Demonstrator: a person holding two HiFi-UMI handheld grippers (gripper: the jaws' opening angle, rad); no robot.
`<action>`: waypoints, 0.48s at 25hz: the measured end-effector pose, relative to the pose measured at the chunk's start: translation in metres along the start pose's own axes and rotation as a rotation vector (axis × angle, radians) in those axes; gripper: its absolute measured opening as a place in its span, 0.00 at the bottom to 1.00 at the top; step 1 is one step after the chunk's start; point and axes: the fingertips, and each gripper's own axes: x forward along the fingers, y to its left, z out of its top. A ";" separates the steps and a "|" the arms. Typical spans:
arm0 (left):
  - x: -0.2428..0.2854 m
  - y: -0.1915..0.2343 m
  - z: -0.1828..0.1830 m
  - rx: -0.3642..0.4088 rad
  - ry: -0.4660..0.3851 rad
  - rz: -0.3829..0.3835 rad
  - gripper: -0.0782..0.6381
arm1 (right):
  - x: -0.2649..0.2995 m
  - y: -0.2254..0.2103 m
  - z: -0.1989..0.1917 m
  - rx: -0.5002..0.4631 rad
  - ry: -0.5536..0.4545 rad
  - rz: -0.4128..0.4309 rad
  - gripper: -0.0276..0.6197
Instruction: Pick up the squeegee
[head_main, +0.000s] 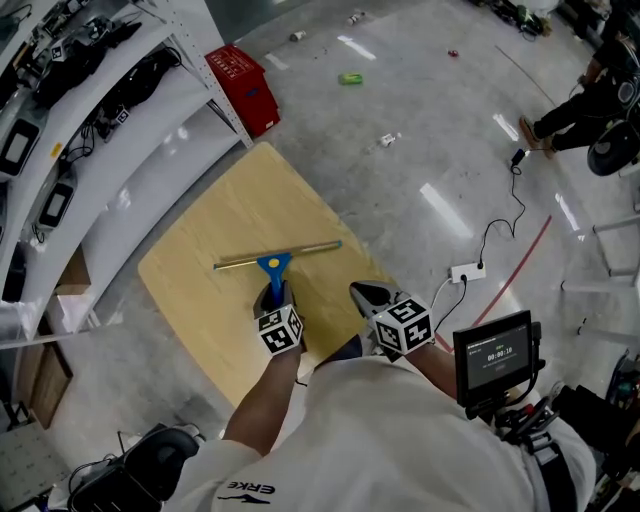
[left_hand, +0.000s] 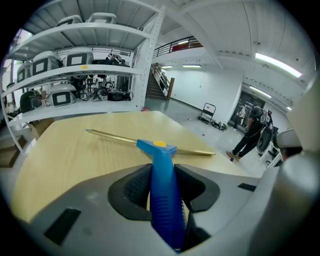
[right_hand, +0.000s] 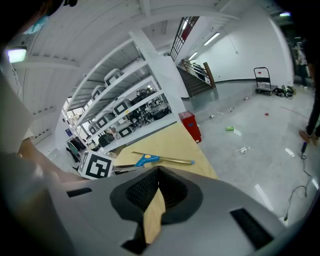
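Observation:
The squeegee (head_main: 277, 258) has a long brass-coloured blade bar and a blue handle, and it is over the middle of the light wooden table (head_main: 225, 215). My left gripper (head_main: 273, 297) is shut on the blue handle, with the bar crosswise beyond the jaws. In the left gripper view the handle (left_hand: 162, 185) runs up between both dark pads to the bar (left_hand: 115, 138). I cannot tell whether the bar touches the tabletop. My right gripper (head_main: 361, 293) hovers at the table's near right edge, shut and holding nothing. In the right gripper view its pads (right_hand: 145, 190) meet, with the squeegee (right_hand: 150, 159) beyond.
White shelving (head_main: 95, 115) with equipment runs along the table's left side. A red crate (head_main: 243, 88) sits on the floor behind the table. A power strip with cable (head_main: 467, 271) lies on the floor to the right, and a person (head_main: 590, 100) is at the far right.

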 end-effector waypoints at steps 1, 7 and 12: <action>-0.001 0.000 -0.001 0.002 0.001 -0.002 0.30 | 0.000 0.000 0.000 -0.001 -0.001 0.001 0.05; -0.002 0.003 -0.012 0.015 0.039 0.009 0.30 | 0.001 -0.001 -0.002 -0.001 -0.001 0.005 0.05; 0.005 0.008 -0.025 0.028 0.105 0.021 0.30 | 0.001 -0.002 -0.003 0.005 0.005 0.002 0.05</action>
